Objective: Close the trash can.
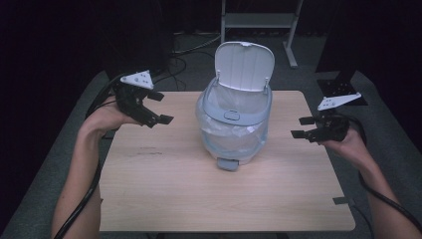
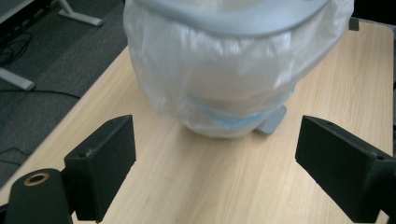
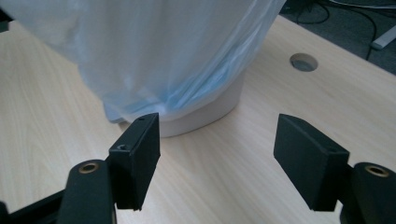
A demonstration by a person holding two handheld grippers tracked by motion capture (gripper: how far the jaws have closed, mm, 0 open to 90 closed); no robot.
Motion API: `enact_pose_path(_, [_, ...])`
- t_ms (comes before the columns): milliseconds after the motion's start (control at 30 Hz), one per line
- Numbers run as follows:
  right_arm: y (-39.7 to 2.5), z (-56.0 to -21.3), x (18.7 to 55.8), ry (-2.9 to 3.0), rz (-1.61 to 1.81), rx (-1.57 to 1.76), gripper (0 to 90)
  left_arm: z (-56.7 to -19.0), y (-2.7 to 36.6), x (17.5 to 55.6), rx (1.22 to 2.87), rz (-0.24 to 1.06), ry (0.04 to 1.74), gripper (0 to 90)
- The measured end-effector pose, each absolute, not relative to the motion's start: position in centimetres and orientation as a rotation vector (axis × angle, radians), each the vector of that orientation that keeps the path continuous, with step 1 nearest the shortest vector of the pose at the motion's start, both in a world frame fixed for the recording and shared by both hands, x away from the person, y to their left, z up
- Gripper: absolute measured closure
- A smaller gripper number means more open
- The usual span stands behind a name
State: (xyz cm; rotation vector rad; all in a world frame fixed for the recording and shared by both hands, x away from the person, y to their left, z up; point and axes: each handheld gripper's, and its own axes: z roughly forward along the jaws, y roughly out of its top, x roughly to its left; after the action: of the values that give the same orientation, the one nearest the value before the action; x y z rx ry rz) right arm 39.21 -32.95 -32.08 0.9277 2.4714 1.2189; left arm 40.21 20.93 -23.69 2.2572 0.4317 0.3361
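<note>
I log this place as a recording lab or studio, not a home: my light wooden table (image 1: 199, 199) stands alone on grey carpet (image 1: 393, 124), with black, unlit surroundings on every side. Behind it I note a pale metal stand on flat feet (image 1: 261, 22), loose black cables across the floor (image 1: 191, 50), and a dark equipment mount with a perforated plate (image 1: 338, 89) at the far right. I also list a round cable hole (image 3: 303, 61) in the tabletop and a strip of black tape (image 1: 341, 200) at its near edge, both marks of a work bench.
</note>
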Motion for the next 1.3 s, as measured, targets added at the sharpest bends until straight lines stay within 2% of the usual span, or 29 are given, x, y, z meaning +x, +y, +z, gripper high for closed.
enact_pose_path(267, [-32.6,-29.5,41.4,2.442,1.214,0.944,30.7,-26.9,22.5,39.0,2.279,0.326,0.484,10.6])
enact_pose_path(500, [-32.6,-27.6,43.2,2.409,1.228,0.952,34.2,-29.2,22.9,38.3,2.291,0.322,0.507,10.0])
enact_pose_path(667, [-32.6,-26.6,44.4,2.403,1.238,0.959,40.4,-30.6,23.3,37.9,2.282,0.316,0.532,9.3])
enact_pose_path(733, [-32.6,-26.3,44.7,2.398,1.232,0.962,44.8,-31.1,23.5,37.8,2.289,0.318,0.536,8.7])
enact_pose_path(800, [-32.6,-25.9,45.4,2.391,1.237,0.969,55.0,-31.6,23.6,37.7,2.283,0.316,0.543,8.4])
enact_pose_path(1033, [-32.2,-24.9,47.0,2.385,1.224,0.977,71.8,-33.0,23.7,37.3,2.301,0.3,0.55,8.4])
enact_pose_path(1300, [-31.5,-23.5,48.7,2.358,1.214,0.99,85.6,-34.1,23.7,36.6,2.307,0.291,0.546,8.4])
